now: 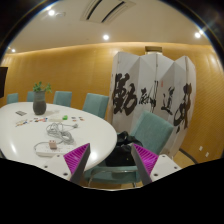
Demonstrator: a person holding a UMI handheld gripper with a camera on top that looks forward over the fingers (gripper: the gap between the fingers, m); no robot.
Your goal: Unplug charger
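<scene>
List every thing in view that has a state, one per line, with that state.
gripper: open, nothing between its fingers
folding screen: standing unfolded, beyond the table
white cable: coiled loose on the table, just ahead of the fingers
ceiling lights: on
potted plant: upright on the table

Large black brush-written characters cover the white folding screen (150,95); unreadable here.

white table (20,140), teal chairs (152,130), calligraphy screen (150,95)
</scene>
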